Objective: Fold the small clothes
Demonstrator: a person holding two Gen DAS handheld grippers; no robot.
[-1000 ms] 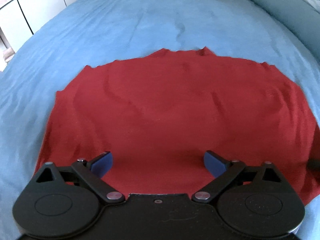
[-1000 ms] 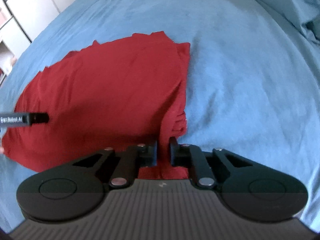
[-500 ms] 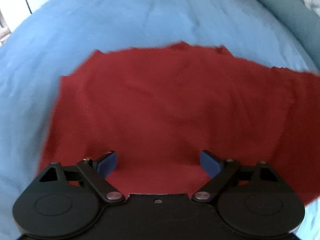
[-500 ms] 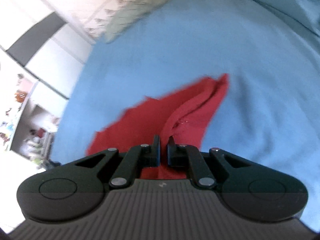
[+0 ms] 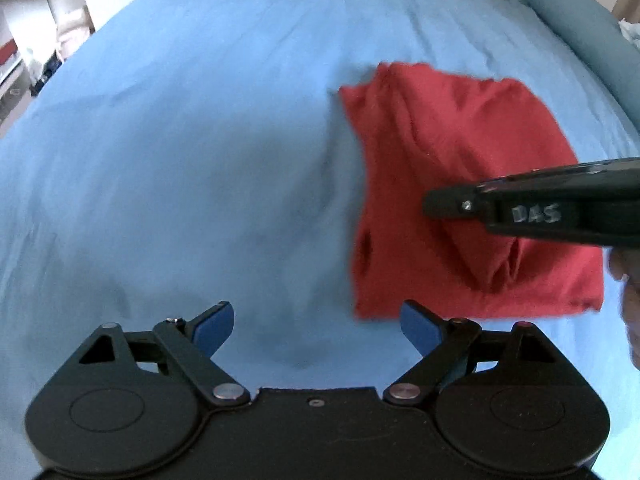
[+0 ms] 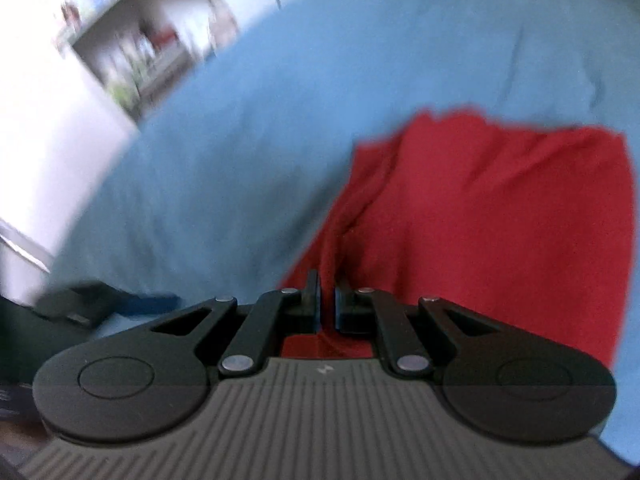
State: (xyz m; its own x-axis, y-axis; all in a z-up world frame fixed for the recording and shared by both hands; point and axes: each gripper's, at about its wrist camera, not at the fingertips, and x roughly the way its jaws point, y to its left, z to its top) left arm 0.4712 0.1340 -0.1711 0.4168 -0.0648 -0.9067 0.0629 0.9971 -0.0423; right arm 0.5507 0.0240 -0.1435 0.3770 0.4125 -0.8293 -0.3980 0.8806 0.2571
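Note:
A red garment (image 5: 460, 184) lies folded over on the blue bed cover (image 5: 200, 140), at the right in the left wrist view. My left gripper (image 5: 316, 326) is open and empty, over bare cover just left of the garment's near corner. My right gripper (image 6: 328, 306) is shut on a fold of the red garment (image 6: 500, 220), which rises between its pads. The right gripper also shows in the left wrist view (image 5: 520, 208), reaching in from the right over the garment.
A teal bolster (image 5: 592, 40) and pillows lie at the far right end of the bed. White cupboards and shelves (image 6: 140, 52) stand beyond the bed's left edge. The left gripper's finger (image 6: 100, 300) shows at the lower left of the right wrist view.
The right gripper has carried the garment's edge across, folding the spread garment to about half its width. The left gripper, open throughout, has moved left off the garment onto bare cover.

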